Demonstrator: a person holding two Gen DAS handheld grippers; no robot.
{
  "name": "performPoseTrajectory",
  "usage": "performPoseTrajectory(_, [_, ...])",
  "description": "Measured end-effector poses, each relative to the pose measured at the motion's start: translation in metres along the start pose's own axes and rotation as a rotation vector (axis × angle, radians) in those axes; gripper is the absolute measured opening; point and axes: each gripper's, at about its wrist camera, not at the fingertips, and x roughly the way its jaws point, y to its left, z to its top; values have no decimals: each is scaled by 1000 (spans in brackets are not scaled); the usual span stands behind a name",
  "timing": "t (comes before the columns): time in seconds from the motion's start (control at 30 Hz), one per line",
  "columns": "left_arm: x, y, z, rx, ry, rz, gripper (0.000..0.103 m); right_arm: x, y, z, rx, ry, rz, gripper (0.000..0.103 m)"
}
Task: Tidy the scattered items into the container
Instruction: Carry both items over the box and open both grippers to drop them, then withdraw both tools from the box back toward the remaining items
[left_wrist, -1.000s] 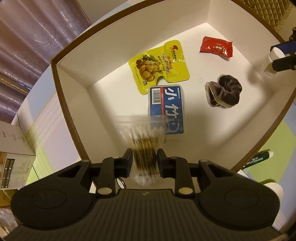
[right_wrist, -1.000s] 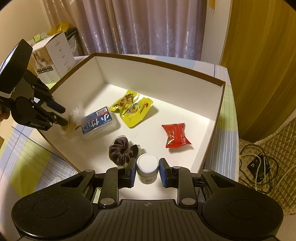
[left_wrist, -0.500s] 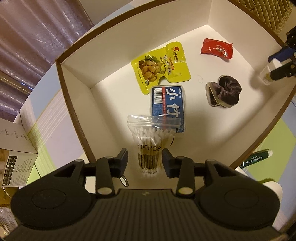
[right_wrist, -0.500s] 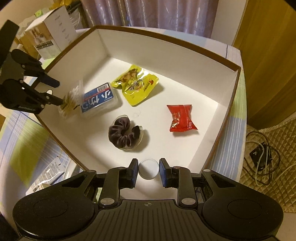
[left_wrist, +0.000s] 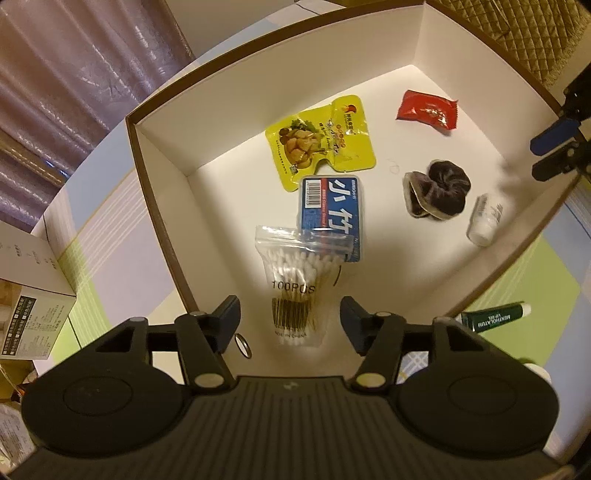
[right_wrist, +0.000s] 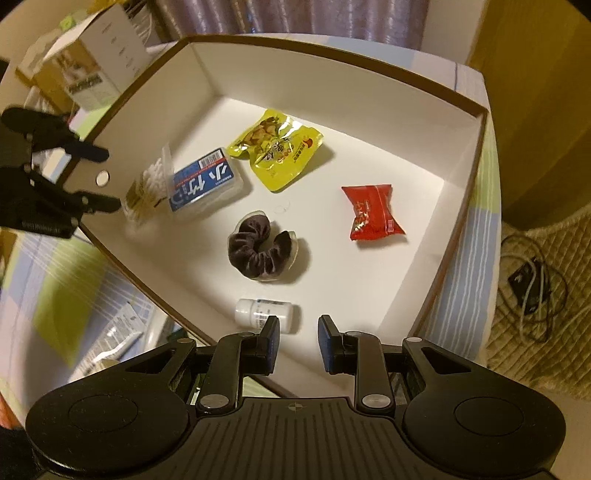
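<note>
Left wrist: left gripper (left_wrist: 290, 314) steeply down, fingers (left_wrist: 229, 312) opening.

Both tools are matte black plastic: a ribbed central housing flanked by two round, disc-topped mounds, with angular linkage arms running forward. The left gripper (left_wrist: 290, 315) has silver pivot screws on its arms, dark blue pads on the fingers (left_wrist: 231, 312) and a small metal ring beside one. The right gripper (right_wrist: 298, 334) matches, with a crosshair mark on its housing.
</note>
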Motion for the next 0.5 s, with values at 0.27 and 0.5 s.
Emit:
performPoseTrajectory(0.27, [-13, 0, -1, -30, -25, 7, 64, -24, 7, -2, 47, -101, 15, 88])
performPoseTrajectory(0.5, [-35, -7, -9, -41, -73, 51, 76, -34, 10, -16, 77, -173, -19, 88])
